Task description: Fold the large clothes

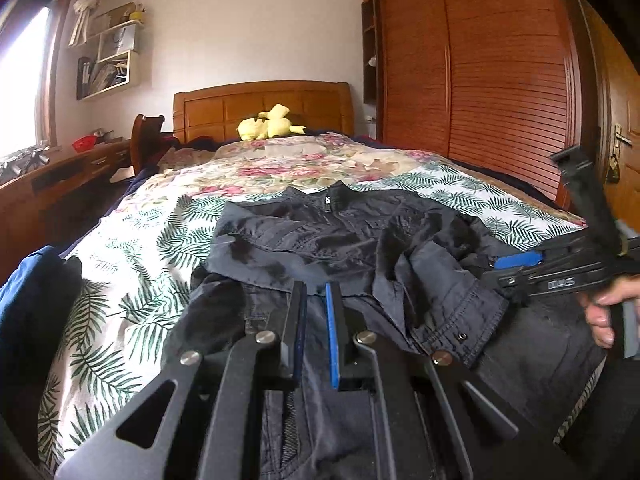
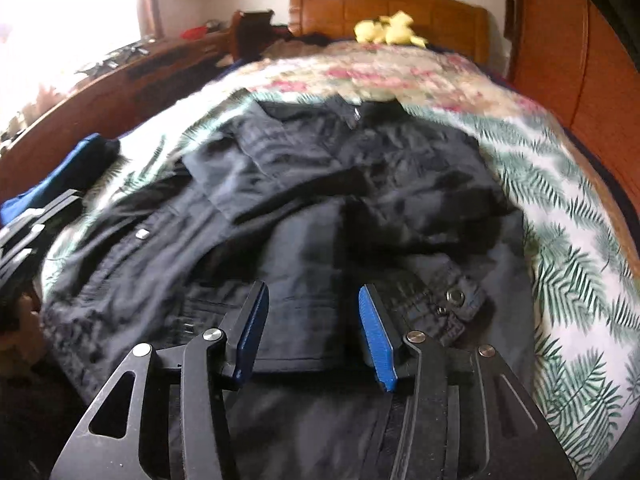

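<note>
- Dark jacket (image 1: 360, 240) lies on the leaf-print bedspread (image 1: 132, 280), sleeves folded across the front, cuff (image 2: 452, 304) on top.
- Left gripper (image 1: 316, 336) nearly shut, apparently pinching nothing.
- Right gripper (image 2: 312, 332) half open, empty.
- Body fold remains.

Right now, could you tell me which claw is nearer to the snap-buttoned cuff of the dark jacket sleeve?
Right. The right claw hovers open just beside the snap-buttoned cuff. The left claw is shut over the jacket's hem, farther toward the cuff's left.
</note>
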{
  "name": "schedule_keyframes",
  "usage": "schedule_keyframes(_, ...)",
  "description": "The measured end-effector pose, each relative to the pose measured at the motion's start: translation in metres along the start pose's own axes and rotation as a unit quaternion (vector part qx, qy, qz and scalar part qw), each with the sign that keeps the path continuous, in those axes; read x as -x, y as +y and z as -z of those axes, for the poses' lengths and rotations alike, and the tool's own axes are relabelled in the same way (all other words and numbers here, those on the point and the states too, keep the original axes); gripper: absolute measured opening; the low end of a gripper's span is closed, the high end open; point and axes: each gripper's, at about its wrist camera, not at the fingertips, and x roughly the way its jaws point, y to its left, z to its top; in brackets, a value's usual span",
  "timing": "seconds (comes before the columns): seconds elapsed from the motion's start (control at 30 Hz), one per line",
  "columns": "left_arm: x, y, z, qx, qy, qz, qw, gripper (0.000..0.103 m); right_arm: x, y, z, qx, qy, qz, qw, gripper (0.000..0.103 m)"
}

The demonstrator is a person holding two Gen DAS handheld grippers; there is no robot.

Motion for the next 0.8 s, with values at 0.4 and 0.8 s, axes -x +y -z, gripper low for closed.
schedule_keyframes(0.4,0.005,0.009,-0.001,0.021,-0.002,0.013,0.9997,0.006,-0.040,-0.015,0.005,-0.031,0.046,-0.045,0.997,0.027)
schedule_keyframes(0.8,0.008,0.025,0.000,0.032,0.000,0.001,0.9995,0.007,-0.001,0.053,0.003,-0.006,0.022,-0.121,0.992,0.018)
